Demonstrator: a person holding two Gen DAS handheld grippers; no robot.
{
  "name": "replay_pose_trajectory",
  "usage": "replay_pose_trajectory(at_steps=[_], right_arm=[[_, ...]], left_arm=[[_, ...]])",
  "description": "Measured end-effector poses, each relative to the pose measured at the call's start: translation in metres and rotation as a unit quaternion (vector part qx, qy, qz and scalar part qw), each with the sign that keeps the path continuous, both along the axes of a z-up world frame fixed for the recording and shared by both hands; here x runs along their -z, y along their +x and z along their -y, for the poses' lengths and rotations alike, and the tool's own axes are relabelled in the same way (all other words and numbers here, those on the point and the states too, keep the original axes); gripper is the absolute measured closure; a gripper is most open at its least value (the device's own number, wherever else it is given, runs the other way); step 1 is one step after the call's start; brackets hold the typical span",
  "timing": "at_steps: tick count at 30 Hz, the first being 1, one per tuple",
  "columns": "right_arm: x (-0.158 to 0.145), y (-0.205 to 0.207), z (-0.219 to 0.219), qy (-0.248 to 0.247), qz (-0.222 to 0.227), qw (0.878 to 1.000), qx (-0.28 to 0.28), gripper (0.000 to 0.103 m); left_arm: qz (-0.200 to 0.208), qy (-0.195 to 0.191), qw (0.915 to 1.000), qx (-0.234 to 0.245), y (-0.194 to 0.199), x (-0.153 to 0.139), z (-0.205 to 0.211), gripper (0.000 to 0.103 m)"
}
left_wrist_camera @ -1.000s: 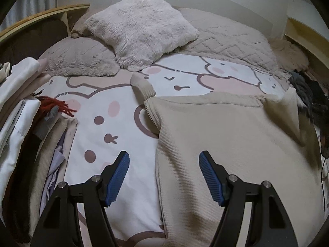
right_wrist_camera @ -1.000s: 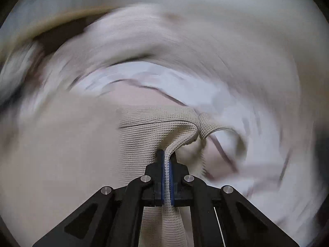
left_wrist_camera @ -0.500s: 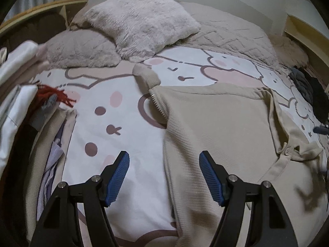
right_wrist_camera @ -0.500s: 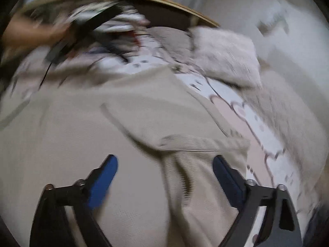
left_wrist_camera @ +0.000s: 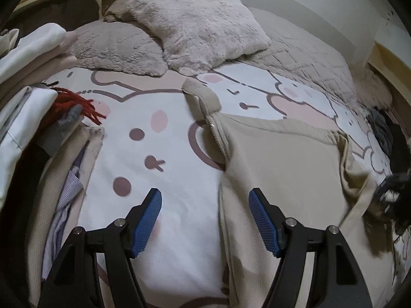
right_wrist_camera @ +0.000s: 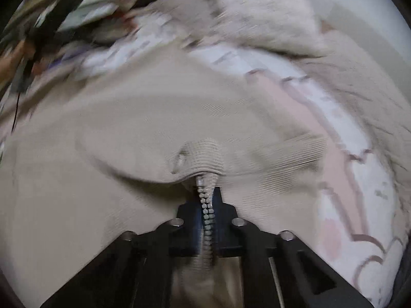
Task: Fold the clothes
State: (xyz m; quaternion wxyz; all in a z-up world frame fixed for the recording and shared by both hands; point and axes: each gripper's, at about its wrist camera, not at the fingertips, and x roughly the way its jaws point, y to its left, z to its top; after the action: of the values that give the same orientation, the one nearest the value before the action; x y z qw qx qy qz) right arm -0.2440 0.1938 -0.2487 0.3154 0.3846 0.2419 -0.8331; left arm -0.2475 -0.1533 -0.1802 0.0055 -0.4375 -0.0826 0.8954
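Right wrist view: right gripper (right_wrist_camera: 206,214), open half a second ago, is now clamped on the zipper edge (right_wrist_camera: 205,202) of the beige jacket (right_wrist_camera: 154,118); motion blur beyond. Left gripper (left_wrist_camera: 205,220) remains wide open, empty, straddling the jacket's left edge on the cartoon bedsheet (left_wrist_camera: 159,154). Jacket lies spread mid-bed; pillows (left_wrist_camera: 195,18) beyond. Judgement: re-grip made, next fold can start.
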Motion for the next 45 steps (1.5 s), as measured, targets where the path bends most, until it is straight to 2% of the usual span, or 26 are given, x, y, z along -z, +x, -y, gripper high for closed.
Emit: replay_pose_trajectory(at_steps=[3, 6, 8, 11, 14, 16, 17, 18, 20, 22, 24, 29, 31, 32, 34, 35, 36, 38, 40, 42, 44, 45], right_arm=[[-0.027, -0.041, -0.053, -0.009, -0.028, 0.993, 0.110, 0.097], [-0.034, -0.081, -0.106, -0.006, -0.044, 0.976, 0.212, 0.097], [-0.021, -0.104, -0.139, 0.000, -0.031, 0.963, 0.267, 0.097], [0.014, -0.127, -0.171, 0.000, 0.020, 0.950, 0.312, 0.097], [0.052, -0.135, -0.186, -0.006, 0.057, 0.943, 0.328, 0.097], [0.059, -0.131, -0.190, -0.024, 0.052, 0.940, 0.336, 0.097], [0.058, -0.129, -0.191, -0.026, 0.050, 0.940, 0.337, 0.097], [0.056, -0.129, -0.190, -0.023, 0.050, 0.941, 0.335, 0.097], [0.052, -0.127, -0.190, -0.018, 0.048, 0.943, 0.330, 0.097], [0.044, -0.124, -0.189, -0.030, 0.038, 0.943, 0.329, 0.097], [0.032, -0.120, -0.187, -0.052, 0.004, 0.943, 0.328, 0.097], [0.051, -0.137, -0.187, -0.032, 0.038, 0.945, 0.325, 0.097], [0.059, -0.141, -0.188, -0.035, 0.041, 0.946, 0.320, 0.097], [0.057, -0.140, -0.192, -0.044, 0.046, 0.945, 0.321, 0.094], [0.051, -0.140, -0.200, -0.032, 0.055, 0.939, 0.338, 0.063], [0.046, -0.137, -0.206, -0.002, 0.046, 0.934, 0.355, 0.029], [0.040, -0.133, -0.214, 0.019, 0.033, 0.930, 0.366, 0.017], [0.024, -0.118, -0.234, 0.031, 0.022, 0.922, 0.384, 0.017], [0.008, -0.102, -0.249, 0.037, 0.007, 0.915, 0.403, 0.025], [-0.007, -0.081, -0.259, 0.015, 0.005, 0.910, 0.415, 0.056], [-0.014, -0.060, -0.254, -0.017, 0.029, 0.909, 0.415, 0.069], [-0.016, -0.050, -0.247, -0.034, 0.041, 0.912, 0.406, 0.069]], left_arm=[[0.002, 0.019, 0.9997, -0.013, -0.018, 0.000, 0.009, 0.033], [0.016, 0.052, 0.9982, -0.024, -0.040, 0.005, 0.015, 0.033], [0.025, 0.073, 0.9964, -0.033, -0.056, 0.012, 0.016, 0.033], [0.042, 0.103, 0.9927, -0.047, -0.083, 0.024, 0.016, 0.033], [0.063, 0.125, 0.9892, -0.045, -0.108, 0.038, 0.009, 0.033], [0.083, 0.120, 0.9886, -0.038, -0.125, 0.048, -0.002, 0.033], [0.087, 0.092, 0.9915, -0.029, -0.131, 0.050, -0.011, 0.045], [0.087, 0.055, 0.9945, -0.018, -0.136, 0.051, -0.022, 0.068], [0.054, 0.012, 0.9985, 0.000, -0.134, 0.041, -0.039, 0.087], [0.006, -0.029, 0.9994, 0.019, -0.127, 0.026, -0.054, 0.087], [-0.034, -0.075, 0.9960, 0.036, -0.122, 0.015, -0.061, 0.087], [0.011, -0.100, 0.9947, 0.023, -0.142, 0.037, -0.058, 0.086], [0.027, -0.107, 0.9938, 0.016, -0.149, 0.049, -0.059, 0.082], [0.030, -0.109, 0.9936, 0.012, -0.151, 0.053, -0.058, 0.075], [0.029, -0.098, 0.9947, 0.005, -0.151, 0.055, -0.052, 0.070], [0.030, -0.093, 0.9952, -0.003, -0.150, 0.054, -0.048, 0.062], [0.030, -0.089, 0.9955, -0.010, -0.148, 0.052, -0.045, 0.052], [0.024, -0.084, 0.9960, -0.019, -0.141, 0.044, -0.040, 0.050], [0.011, -0.085, 0.9961, -0.018, -0.129, 0.029, -0.037, 0.050], [-0.002, -0.088, 0.9960, -0.012, -0.115, 0.014, -0.037, 0.050], [-0.011, -0.083, 0.9965, -0.004, -0.100, 0.000, -0.038, 0.050], [-0.017, -0.081, 0.9966, 0.004, -0.091, -0.008, -0.043, 0.050]])
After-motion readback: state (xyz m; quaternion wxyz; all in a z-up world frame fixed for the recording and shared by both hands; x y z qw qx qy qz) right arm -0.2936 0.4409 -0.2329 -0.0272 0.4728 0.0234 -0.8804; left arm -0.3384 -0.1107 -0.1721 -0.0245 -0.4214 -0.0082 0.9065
